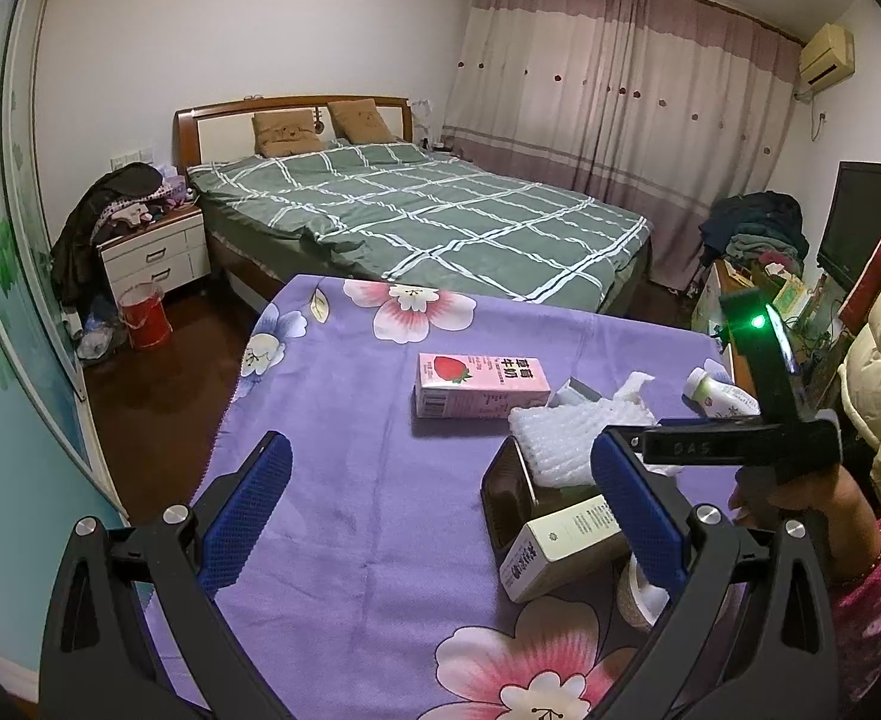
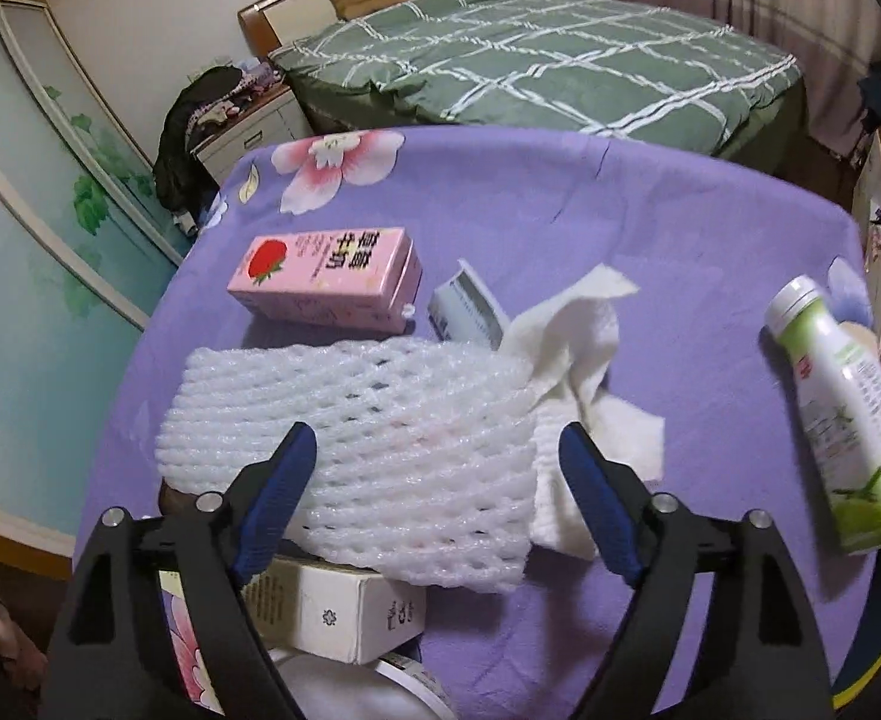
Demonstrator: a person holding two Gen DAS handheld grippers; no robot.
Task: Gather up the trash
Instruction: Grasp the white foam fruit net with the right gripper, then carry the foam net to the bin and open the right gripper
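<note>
1. Purple floral cloth (image 1: 350,468) covers the surface, with the trash gathered on its right half.
2. Left claw (image 1: 440,516) hovers over the near part of the surface, its blue pads spread wide with nothing between them.
3. Pink strawberry milk carton (image 2: 326,282) lies on its side at the far left of the pile, apart from both claws.
4. Just right of it a small grey-white box (image 2: 464,312) stands tilted, partly hidden behind a crumpled white paper towel (image 2: 578,336).
5. White foam fruit net (image 2: 368,432) sprawls near the middle, draped over a dark brown tray (image 1: 503,498); how much else the tray contains cannot be told.
6. A cream carton (image 1: 566,546) leans over the tray's near edge, and beneath it a round white lidded cup (image 2: 350,690) shows only in part.
7. Right claw (image 2: 434,498) points down over the net with its pads apart, one on each side of the foam and not pressing it.
8. At the far right a green-and-white plastic bottle (image 2: 848,420) lies tilted on the cloth, cap pointing away, well apart from the claw.
</note>
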